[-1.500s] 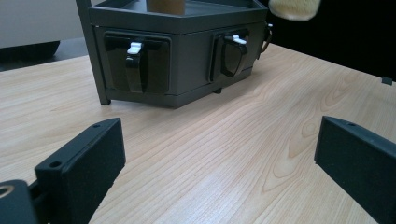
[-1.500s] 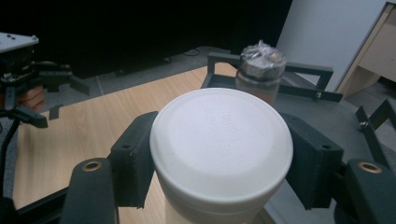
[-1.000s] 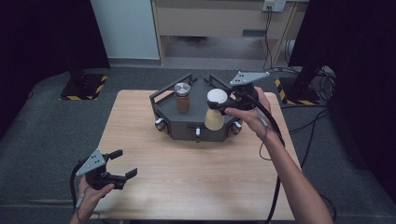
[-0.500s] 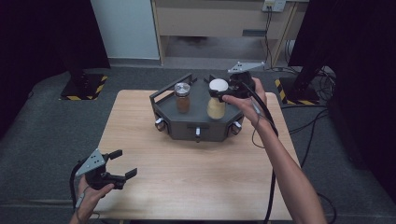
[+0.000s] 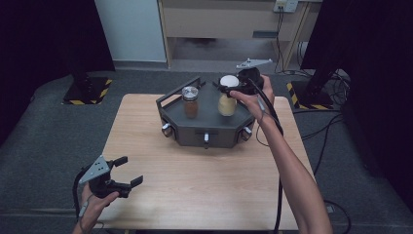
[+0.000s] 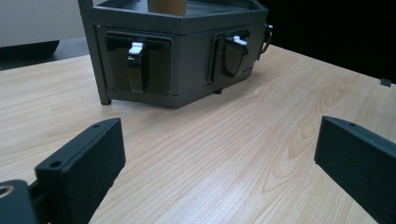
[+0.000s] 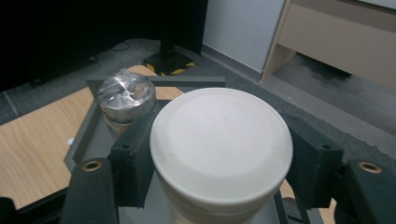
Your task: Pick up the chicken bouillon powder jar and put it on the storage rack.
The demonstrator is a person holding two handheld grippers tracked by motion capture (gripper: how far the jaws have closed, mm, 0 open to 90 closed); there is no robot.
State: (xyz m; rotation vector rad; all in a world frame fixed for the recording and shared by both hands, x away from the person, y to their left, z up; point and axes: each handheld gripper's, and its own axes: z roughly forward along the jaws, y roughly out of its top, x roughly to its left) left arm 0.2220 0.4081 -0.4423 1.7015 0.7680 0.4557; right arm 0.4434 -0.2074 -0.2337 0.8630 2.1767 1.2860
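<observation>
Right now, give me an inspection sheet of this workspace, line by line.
Surface: light wooden table, bare in front.
Job's things: white-lidded jar and metal-lidded jar standing on the dark grey tray.
Clutter: nothing seen.
Grippers: right gripper jaws against the white lid's sides; left gripper open, holding nothing, near the table's front left corner.
Cables: black cable trailing along the right forearm; more on the floor at right.
Surroundings: grey carpet, wooden cabinet, black stands.
</observation>
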